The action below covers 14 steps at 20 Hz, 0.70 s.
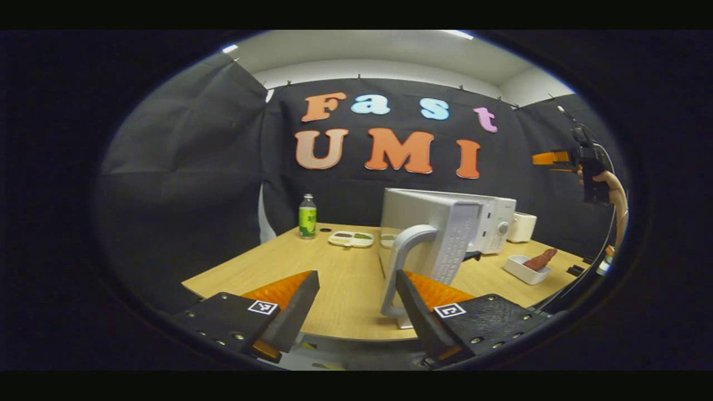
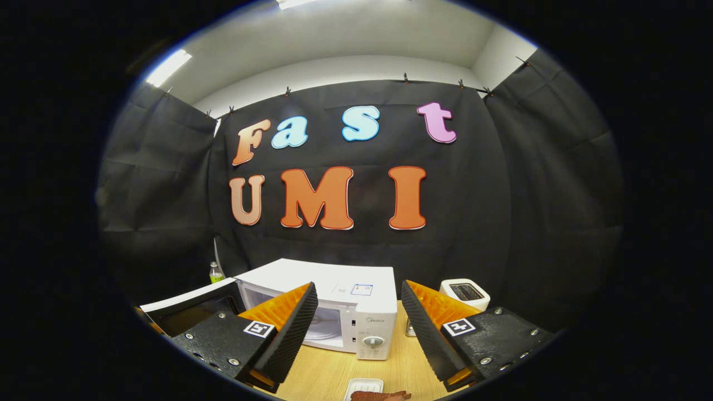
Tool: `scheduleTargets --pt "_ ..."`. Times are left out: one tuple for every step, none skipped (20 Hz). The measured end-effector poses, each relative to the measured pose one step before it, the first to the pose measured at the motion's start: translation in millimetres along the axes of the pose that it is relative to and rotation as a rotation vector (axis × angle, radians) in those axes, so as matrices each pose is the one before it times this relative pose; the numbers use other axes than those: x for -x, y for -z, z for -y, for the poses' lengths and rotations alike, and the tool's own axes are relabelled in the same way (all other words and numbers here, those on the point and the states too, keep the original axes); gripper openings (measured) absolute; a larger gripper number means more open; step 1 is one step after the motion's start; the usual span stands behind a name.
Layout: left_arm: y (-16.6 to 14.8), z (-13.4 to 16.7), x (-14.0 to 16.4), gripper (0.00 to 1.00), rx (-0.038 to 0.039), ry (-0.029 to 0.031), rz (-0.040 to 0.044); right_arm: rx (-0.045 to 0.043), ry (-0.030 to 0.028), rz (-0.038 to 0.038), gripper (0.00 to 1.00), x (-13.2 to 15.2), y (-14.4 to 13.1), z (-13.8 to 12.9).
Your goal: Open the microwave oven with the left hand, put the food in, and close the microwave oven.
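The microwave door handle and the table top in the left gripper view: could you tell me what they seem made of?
Microwave door handle: probably moulded plastic, pale grey, smooth and matte, with rounded corners. Table top: wood or wood-look laminate, light tan with faint straight grain; which one is unclear.

One microwave (image 1: 445,223), one bottle (image 1: 307,216), two trays (image 1: 351,239).

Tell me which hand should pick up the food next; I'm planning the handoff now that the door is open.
Right, probably. Its open tool hangs above the white dish of food before the microwave. The left tool sits by the door handle, with the dish farther off.
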<state>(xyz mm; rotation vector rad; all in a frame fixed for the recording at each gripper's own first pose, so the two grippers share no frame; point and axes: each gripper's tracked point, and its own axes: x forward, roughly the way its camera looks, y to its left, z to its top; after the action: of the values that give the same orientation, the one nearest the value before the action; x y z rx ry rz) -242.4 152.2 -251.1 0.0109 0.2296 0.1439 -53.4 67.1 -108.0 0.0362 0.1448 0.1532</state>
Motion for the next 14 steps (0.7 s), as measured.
scheduleTargets --pt "-6.91 -8.56 -1.43 0.86 -0.00563 -0.02191 0.01444 -0.00815 0.00875 -0.00894 0.94 0.06 7.90 4.27" --pt "-4.22 -7.59 -3.12 0.85 -0.00782 -0.02223 0.01015 -0.01053 0.01169 -0.01027 0.92 0.92 8.67 4.64" --pt "-5.64 -8.21 -5.16 0.86 -0.00881 -0.02143 0.00590 -0.01363 0.01290 -0.01059 0.92 0.60 8.39 6.63" --pt "-7.17 -6.80 -4.66 0.86 -0.00629 -0.01680 0.00874 -0.01727 0.01119 -0.01136 0.94 1.28 9.47 5.52" --pt "-5.05 -5.26 -4.49 0.86 -0.00365 -0.01366 0.00648 -0.02199 0.01194 -0.01456 0.94 0.98 9.04 6.49" --pt "-4.18 -4.93 -4.89 0.86 -0.00036 -0.00837 0.00562 -0.02524 0.01107 -0.01585 0.94 -0.10 10.60 5.49" --pt "-4.92 -2.96 -5.27 0.86 0.00377 -0.00594 0.00671 -0.02806 0.01123 -0.01377 0.94 0.77 9.29 6.70" --pt "-3.01 -2.79 -4.38 0.86 0.00583 -0.00559 0.00456 -0.02820 0.01090 -0.01354 0.94 -0.49 9.34 6.78" --pt "-1.69 -1.44 -5.28 0.86 0.00412 -0.00347 -0.00033 -0.02878 0.01655 -0.01945 0.94 -1.33 11.10 9.01" --pt "-0.09 -1.37 -4.52 0.86 0.00314 -0.00098 -0.00322 -0.03391 0.01977 -0.01867 0.94 0.30 10.86 10.86" --pt "-0.17 -0.32 -4.69 0.86 0.00280 -0.00138 -0.00243 -0.04077 0.01483 -0.01599 0.94 -1.31 10.72 8.36" --pt "-2.12 -2.26 -2.83 0.86 0.00172 -0.00219 -0.00041 -0.04718 0.01190 -0.01713 0.94 0.24 10.84 7.50" --pt "-0.98 -0.16 -2.96 0.86 0.00010 0.00079 -0.00197 -0.05252 0.01278 -0.01898 0.93 -0.99 11.35 7.75" --pt "0.11 -0.38 -3.45 0.86 -0.00099 0.00235 -0.00044 -0.04809 0.01132 -0.01955 0.95 -1.08 12.82 7.68"
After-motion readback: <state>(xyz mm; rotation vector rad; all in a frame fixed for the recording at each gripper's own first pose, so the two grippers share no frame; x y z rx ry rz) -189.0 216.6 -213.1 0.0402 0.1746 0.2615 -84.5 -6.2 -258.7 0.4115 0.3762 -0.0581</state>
